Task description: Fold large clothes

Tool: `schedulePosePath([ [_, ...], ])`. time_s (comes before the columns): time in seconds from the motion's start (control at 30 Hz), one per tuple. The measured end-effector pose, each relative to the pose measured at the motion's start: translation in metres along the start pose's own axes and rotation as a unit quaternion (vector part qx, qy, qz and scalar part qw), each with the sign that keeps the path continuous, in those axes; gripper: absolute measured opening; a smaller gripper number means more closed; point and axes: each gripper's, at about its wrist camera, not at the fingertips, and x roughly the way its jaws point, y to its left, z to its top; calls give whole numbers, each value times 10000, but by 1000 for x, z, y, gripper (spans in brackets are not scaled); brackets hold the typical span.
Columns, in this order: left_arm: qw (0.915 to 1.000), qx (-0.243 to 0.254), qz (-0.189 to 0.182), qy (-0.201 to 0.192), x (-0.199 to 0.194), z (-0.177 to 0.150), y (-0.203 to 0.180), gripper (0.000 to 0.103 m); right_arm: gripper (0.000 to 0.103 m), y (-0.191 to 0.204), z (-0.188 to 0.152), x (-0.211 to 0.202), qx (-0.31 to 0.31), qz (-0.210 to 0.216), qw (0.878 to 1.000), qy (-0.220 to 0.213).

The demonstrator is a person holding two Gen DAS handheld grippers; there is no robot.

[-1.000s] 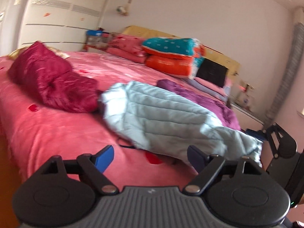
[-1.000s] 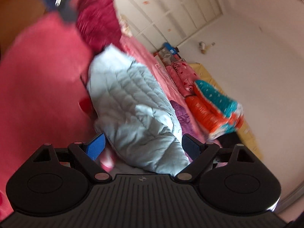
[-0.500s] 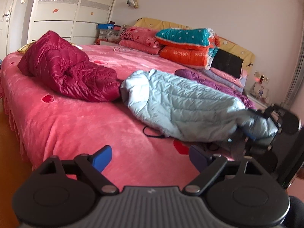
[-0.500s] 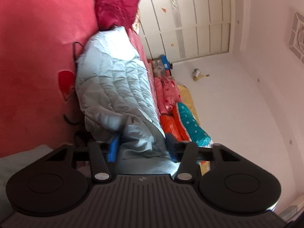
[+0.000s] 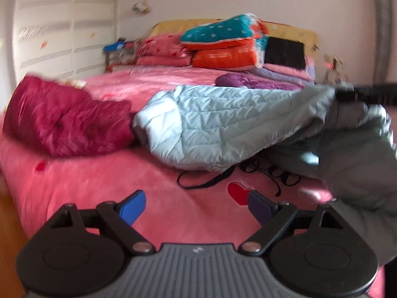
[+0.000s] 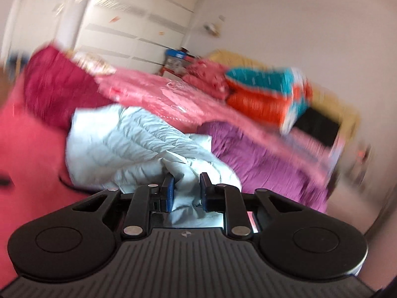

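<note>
Left wrist view: my left gripper (image 5: pixel 194 204) hangs wide apart and empty over the pink plush bedspread (image 5: pixel 99 181). The pale blue quilted puffer jacket (image 5: pixel 223 124) lies across the bed at twelve o'clock. Its edge at two o'clock is lifted off the spread by the right gripper (image 5: pixel 347 94), probably to start a fold. A crimson quilted jacket (image 5: pixel 67 121) is bunched at ten o'clock, just beside the blue one, and a black cord (image 5: pixel 198 181) trails on the spread below the hem; either could snag.

Right wrist view: my right gripper (image 6: pixel 186 191) is closing, with a wad of the blue jacket (image 6: pixel 124 144) pinched between its pads. A purple quilted garment (image 6: pixel 260 154) at two o'clock lies against the jacket, crowding the landing space.
</note>
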Motion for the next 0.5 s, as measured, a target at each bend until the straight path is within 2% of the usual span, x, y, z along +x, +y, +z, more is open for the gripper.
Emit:
schedulePosePath([
  [0.13, 9976, 671, 186, -59, 25, 6, -18, 89, 21, -36, -1, 2, 1201, 296, 9923, 110],
  [0.3, 9884, 1448, 465, 28, 67, 7, -38, 85, 21, -44, -8, 16, 1751, 528, 9830, 170],
  [0.4, 9795, 1909, 640, 55, 92, 6, -48, 83, 21, -53, -10, 8, 1884, 652, 9798, 182],
  [0.5, 9637, 2515, 893, 73, 115, 1, -59, 78, 21, -56, -10, 11, 1911, 721, 9787, 201],
])
